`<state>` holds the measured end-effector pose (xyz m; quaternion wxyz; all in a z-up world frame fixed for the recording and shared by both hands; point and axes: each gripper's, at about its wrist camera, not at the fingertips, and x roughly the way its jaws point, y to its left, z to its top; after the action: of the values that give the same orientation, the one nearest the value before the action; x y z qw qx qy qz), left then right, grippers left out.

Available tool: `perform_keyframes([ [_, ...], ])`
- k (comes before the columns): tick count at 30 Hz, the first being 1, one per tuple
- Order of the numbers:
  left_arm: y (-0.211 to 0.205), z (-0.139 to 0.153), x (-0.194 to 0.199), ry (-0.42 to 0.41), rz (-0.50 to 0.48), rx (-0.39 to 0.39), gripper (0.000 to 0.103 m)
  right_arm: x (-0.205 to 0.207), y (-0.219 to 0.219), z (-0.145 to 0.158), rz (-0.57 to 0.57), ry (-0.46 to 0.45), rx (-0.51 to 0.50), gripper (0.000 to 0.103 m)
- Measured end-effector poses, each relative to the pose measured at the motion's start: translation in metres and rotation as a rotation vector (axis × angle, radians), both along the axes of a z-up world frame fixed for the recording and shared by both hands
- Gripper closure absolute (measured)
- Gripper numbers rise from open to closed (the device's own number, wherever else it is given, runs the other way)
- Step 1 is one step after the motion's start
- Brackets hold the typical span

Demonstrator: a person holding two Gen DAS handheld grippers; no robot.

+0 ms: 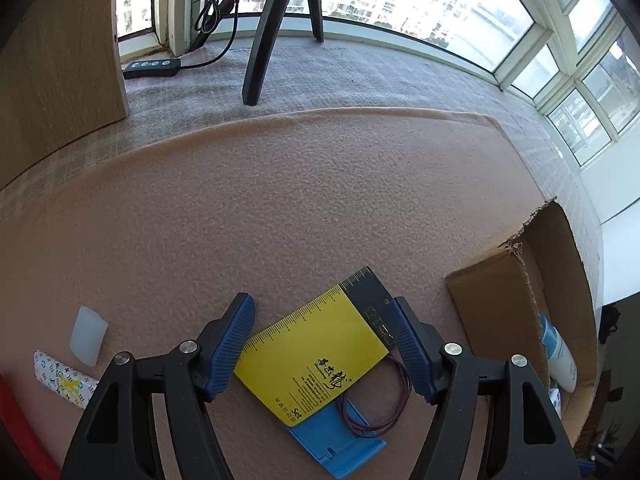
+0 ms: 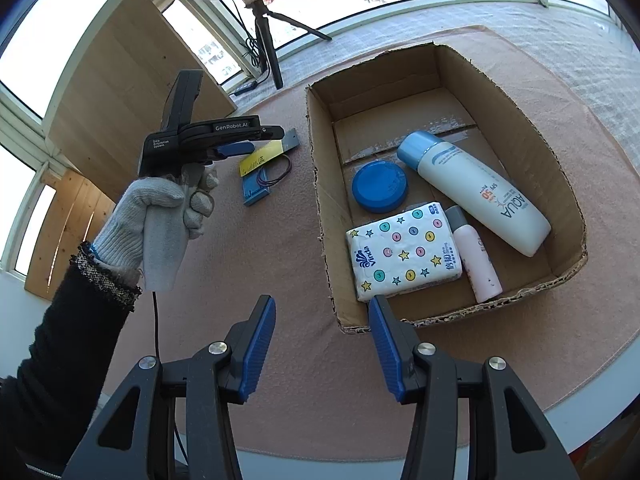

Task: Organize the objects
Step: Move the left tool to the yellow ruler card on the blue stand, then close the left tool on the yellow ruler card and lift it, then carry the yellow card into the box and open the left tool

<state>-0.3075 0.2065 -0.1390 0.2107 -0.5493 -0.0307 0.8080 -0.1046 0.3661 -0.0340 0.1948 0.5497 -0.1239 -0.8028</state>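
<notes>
A yellow and black ruler card (image 1: 320, 348) lies on the pink mat, overlapping a blue plastic holder (image 1: 340, 436) and a loop of dark hair ties (image 1: 380, 400). My left gripper (image 1: 324, 344) hovers open above the card, a finger on each side. The same gripper (image 2: 240, 146) shows in the right wrist view, held by a gloved hand (image 2: 160, 216). My right gripper (image 2: 322, 344) is open and empty at the near edge of the cardboard box (image 2: 324, 208). Inside lie a sunscreen bottle (image 2: 476, 192), a blue lid (image 2: 380, 186), a tissue pack (image 2: 404, 252) and a small pink bottle (image 2: 476, 256).
A translucent white block (image 1: 88, 336) and a patterned packet (image 1: 64, 380) lie on the mat at the left. A wooden panel (image 1: 60, 60), a power strip (image 1: 152, 68) and a tripod leg (image 1: 268, 32) stand beyond the mat near the windows.
</notes>
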Motion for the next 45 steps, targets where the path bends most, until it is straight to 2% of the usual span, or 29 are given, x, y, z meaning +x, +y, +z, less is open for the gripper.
perform_keyframes([
  [6,0.005,0.000,0.009,-0.012,-0.063,-0.020,0.030,-0.001,0.000,-0.002,-0.003,-0.006,-0.005,0.058],
  [11,0.015,0.000,0.024,0.025,-0.118,-0.104,0.031,-0.002,-0.001,-0.003,-0.003,-0.008,-0.010,0.058],
  [15,0.022,0.000,0.030,0.062,-0.127,-0.170,0.037,-0.002,-0.002,-0.003,-0.002,-0.009,-0.011,0.058],
  [26,0.041,0.000,0.041,0.103,-0.203,-0.252,0.040,-0.001,-0.001,-0.002,-0.010,-0.005,-0.022,0.058],
  [33,0.042,0.001,0.045,0.121,-0.200,-0.262,0.045,-0.002,-0.001,-0.001,-0.012,0.000,-0.023,0.058],
  [37,0.037,0.004,0.046,0.116,-0.175,-0.240,0.046,-0.001,0.000,0.001,-0.013,0.005,-0.022,0.058],
  [45,0.028,0.028,0.063,0.144,-0.144,-0.196,0.046,0.001,0.002,0.002,-0.010,0.030,-0.003,0.058],
])
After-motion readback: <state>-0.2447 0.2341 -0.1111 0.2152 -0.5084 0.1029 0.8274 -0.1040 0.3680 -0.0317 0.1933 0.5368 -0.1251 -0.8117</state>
